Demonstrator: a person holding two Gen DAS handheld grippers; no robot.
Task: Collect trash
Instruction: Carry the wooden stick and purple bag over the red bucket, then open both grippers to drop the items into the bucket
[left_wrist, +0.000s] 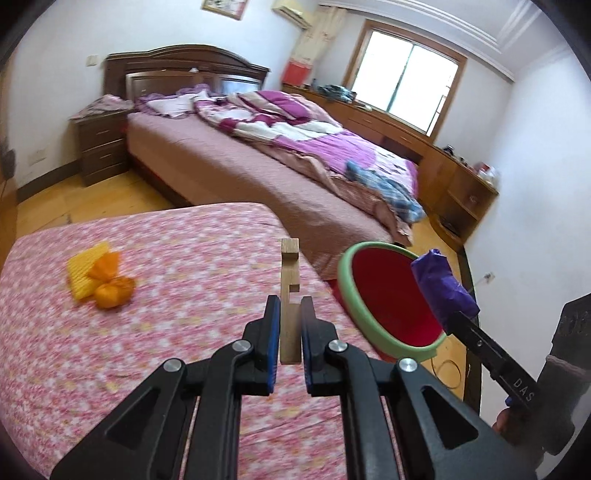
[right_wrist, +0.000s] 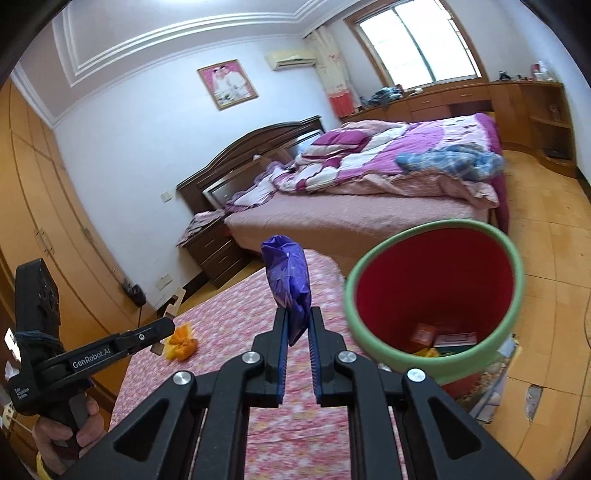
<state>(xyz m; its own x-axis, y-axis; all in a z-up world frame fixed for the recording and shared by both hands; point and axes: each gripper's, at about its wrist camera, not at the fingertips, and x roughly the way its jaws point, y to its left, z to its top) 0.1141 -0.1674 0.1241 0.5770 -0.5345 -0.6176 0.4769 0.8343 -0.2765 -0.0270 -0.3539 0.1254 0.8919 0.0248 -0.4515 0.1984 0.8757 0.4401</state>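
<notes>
Bin (right_wrist: 432, 295) contents partly hidden, unidentifiable

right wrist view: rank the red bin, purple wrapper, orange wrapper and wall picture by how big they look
1. red bin, by far the largest.
2. purple wrapper, enlarged by nearness, held in the right gripper.
3. wall picture and orange wrapper look alike; no ranking.

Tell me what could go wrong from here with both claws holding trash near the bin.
The purple wrapper in the right claw hangs short of the red bin's green rim, so releasing now could drop it on the floral cover. The wooden piece sticks far above the left claw and may pivot or slip.
</notes>
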